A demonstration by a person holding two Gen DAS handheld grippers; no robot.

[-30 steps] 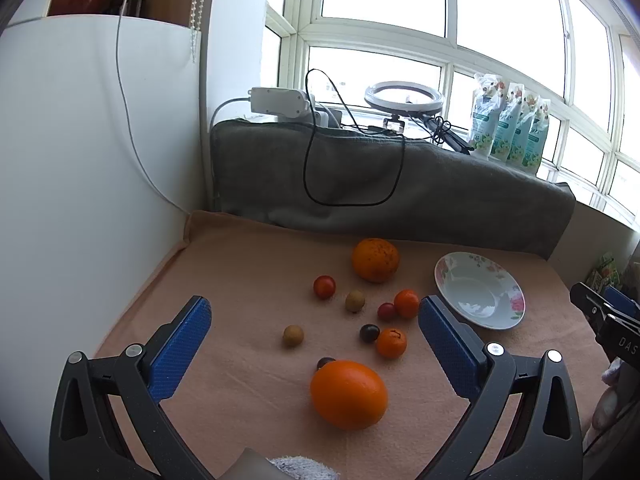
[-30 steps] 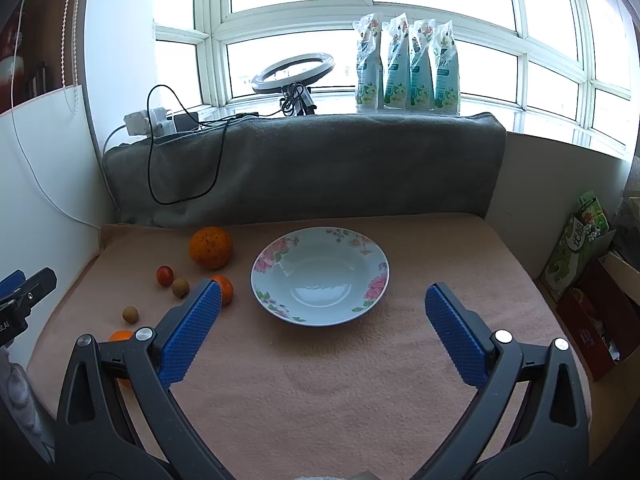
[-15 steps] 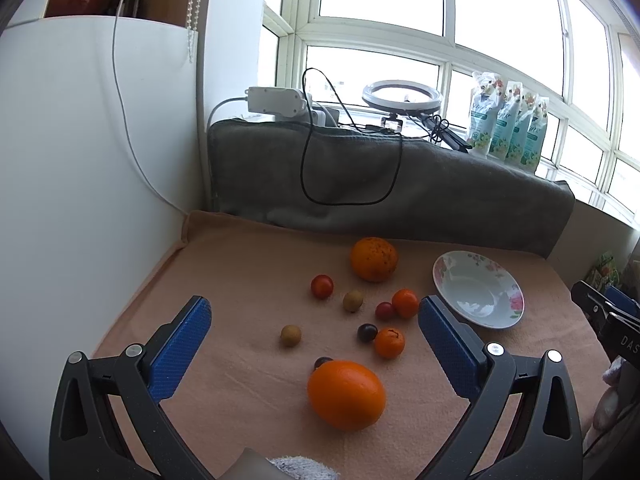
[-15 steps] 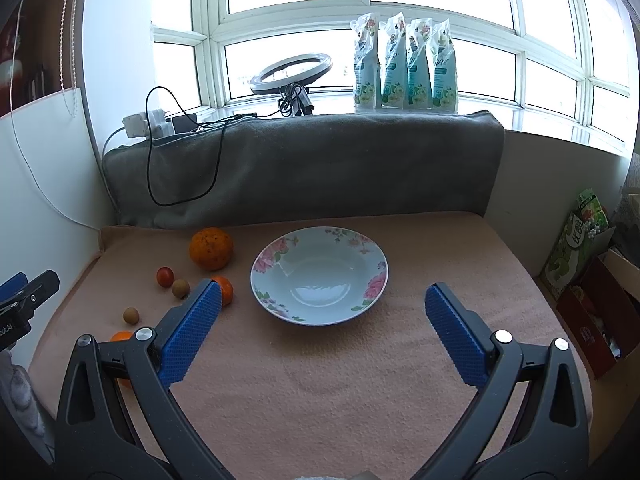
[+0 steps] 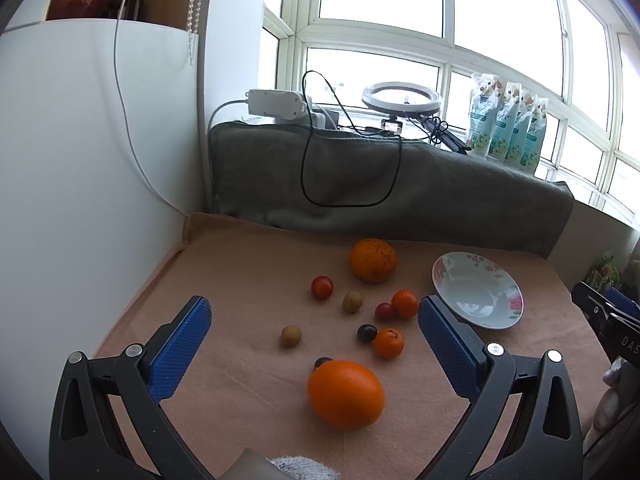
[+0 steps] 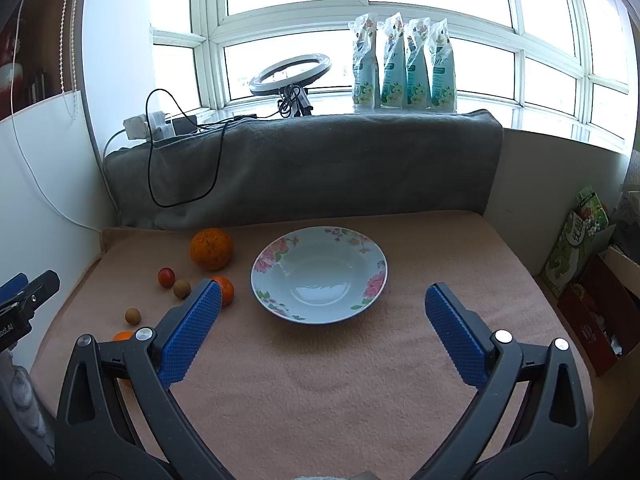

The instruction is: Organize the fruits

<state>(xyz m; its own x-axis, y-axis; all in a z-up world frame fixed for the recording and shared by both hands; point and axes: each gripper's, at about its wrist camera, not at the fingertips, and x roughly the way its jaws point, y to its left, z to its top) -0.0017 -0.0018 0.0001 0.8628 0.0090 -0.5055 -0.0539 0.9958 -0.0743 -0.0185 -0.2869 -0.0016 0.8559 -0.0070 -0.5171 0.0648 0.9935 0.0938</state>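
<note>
Several fruits lie on the peach cloth: a smooth orange [image 5: 346, 394] nearest my left gripper [image 5: 314, 326], a speckled orange [image 5: 373, 260] farther back, small tangerines [image 5: 389, 343], red tomatoes [image 5: 322, 287] and brown longans [image 5: 290, 336]. The floral bowl [image 5: 478, 295] stands empty at the right. My left gripper is open, fruits showing between its blue pads. My right gripper [image 6: 320, 308] is open too, hovering in front of the bowl [image 6: 320, 274], with the speckled orange [image 6: 211, 249] to its left.
A grey blanket [image 6: 304, 168] with a black cable covers the back ledge. A white wall panel [image 5: 80, 168] borders the left side. Boxes [image 6: 588, 280] stand off the right edge. A ring light [image 6: 290, 74] and pouches [image 6: 404, 64] sit on the windowsill.
Both views drifted very slightly; the fruits and bowl have stayed in place and both grippers remain open.
</note>
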